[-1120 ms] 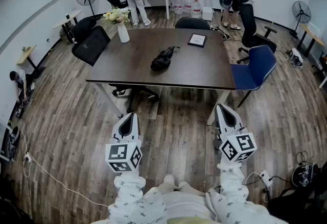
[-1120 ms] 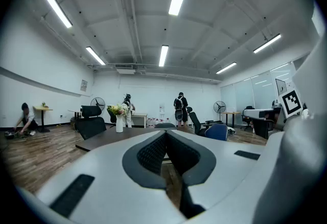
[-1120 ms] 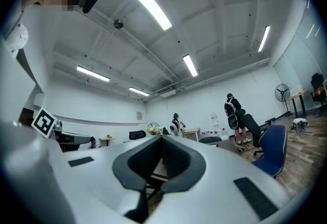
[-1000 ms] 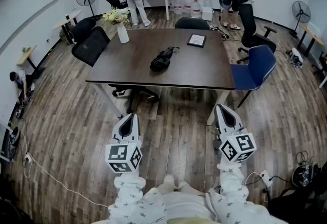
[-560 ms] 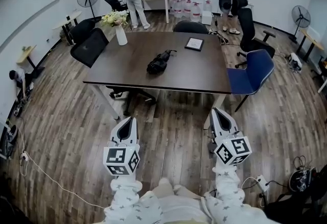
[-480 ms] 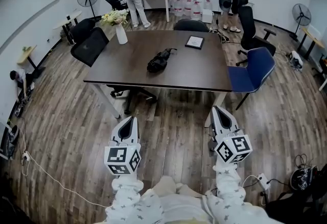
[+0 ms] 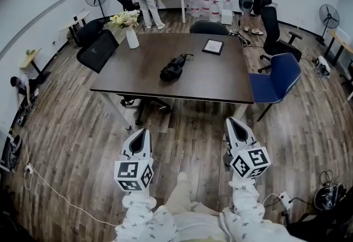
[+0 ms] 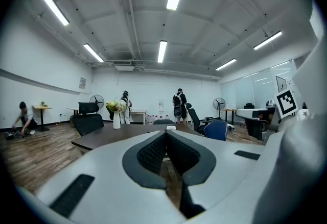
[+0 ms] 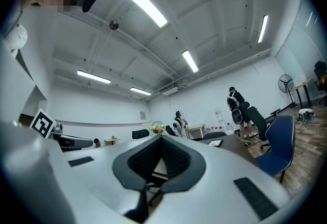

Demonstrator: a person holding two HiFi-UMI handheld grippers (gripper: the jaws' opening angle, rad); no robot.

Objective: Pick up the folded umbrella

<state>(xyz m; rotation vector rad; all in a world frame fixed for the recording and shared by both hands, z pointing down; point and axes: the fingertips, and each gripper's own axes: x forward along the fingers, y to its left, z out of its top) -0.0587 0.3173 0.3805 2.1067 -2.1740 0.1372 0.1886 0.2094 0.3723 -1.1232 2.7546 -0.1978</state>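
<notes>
While the umbrella [image 7: 172, 69] lies on the worktop [image 7: 220, 78], the left gripper [image 7: 144, 131] and right gripper [image 7: 230, 121], well apart from it, have fingers together, empty.

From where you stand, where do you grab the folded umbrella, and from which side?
Probably across the fat bundled body of the folded umbrella, coming from above on the near side. It lies flat and diagonal on the table, thinner end pointing far-right, so the jaws should straddle its short width. The left gripper and right gripper are shut, short of the table: open first.
</notes>
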